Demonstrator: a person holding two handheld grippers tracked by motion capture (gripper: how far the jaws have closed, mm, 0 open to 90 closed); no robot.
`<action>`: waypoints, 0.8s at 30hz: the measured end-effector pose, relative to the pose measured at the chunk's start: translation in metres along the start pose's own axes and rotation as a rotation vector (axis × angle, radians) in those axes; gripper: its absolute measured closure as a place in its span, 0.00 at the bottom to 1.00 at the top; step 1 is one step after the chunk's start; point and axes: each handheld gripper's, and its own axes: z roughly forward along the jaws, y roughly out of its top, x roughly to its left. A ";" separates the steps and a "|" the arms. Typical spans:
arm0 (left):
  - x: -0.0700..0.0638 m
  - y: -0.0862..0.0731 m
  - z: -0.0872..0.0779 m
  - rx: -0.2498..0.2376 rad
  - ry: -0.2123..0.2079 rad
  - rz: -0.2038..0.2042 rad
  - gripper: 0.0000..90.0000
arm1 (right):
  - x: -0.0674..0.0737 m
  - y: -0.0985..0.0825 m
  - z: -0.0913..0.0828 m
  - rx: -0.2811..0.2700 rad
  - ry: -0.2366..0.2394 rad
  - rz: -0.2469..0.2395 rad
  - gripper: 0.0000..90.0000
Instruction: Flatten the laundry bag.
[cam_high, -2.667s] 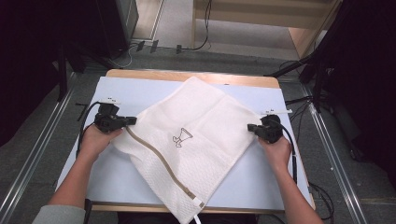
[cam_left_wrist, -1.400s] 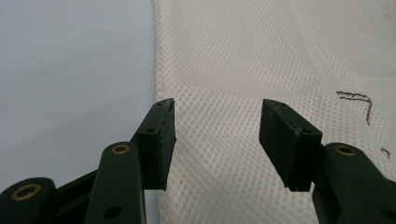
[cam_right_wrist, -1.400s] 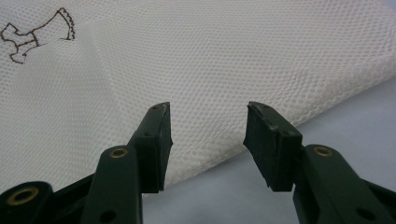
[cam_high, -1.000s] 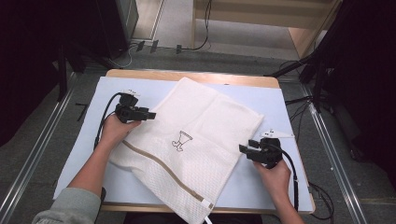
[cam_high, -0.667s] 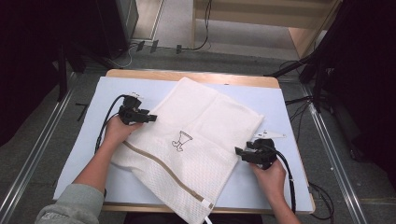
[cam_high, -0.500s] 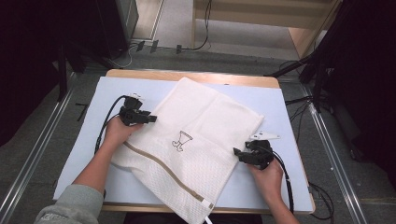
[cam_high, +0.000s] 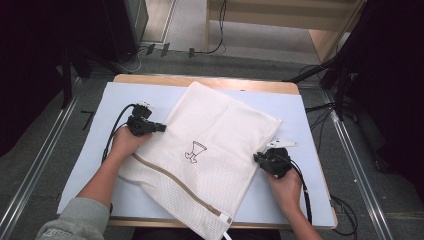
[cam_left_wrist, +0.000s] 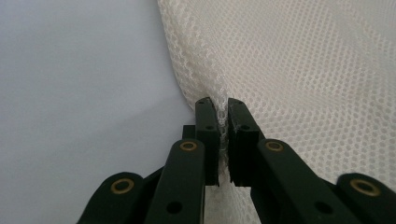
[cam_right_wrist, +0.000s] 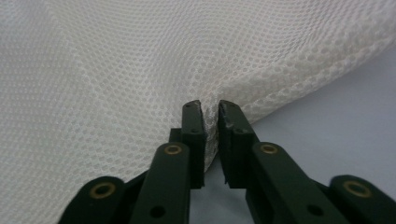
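A white mesh laundry bag (cam_high: 215, 150) with a tan zipper and a small printed emblem lies flat and skewed on the pale blue table top (cam_high: 100, 165). At its left edge, my left gripper (cam_high: 159, 128) has just been closing and is shut on a fold of the mesh bag (cam_left_wrist: 280, 70), the netting pinched between the pads. My right gripper (cam_high: 259, 159) has also just been closing at the bag's right edge. There it pinches the border of the mesh bag (cam_right_wrist: 140, 70) between its jaws.
The table has a wooden rim (cam_high: 210, 82) at the far side. Cables (cam_high: 215, 47) run over the grey floor behind it. Dark curtains stand at both sides. A metal rail (cam_high: 357, 170) runs along the right of the table.
Both hands have shifted along the bag's edges: the left went up the left edge, the right came down toward the lower right edge. Both grippers have reached the mesh.
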 end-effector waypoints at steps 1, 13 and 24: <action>-0.001 0.000 -0.001 -0.006 -0.004 -0.015 0.96 | -0.001 0.001 0.000 0.008 0.014 0.017 0.96; -0.019 -0.004 -0.031 -0.099 -0.024 -0.020 0.97 | -0.023 0.025 -0.009 -0.021 0.045 0.087 0.99; -0.018 -0.018 -0.049 -0.123 -0.004 -0.051 0.98 | -0.036 0.056 0.013 -0.035 0.058 0.089 0.99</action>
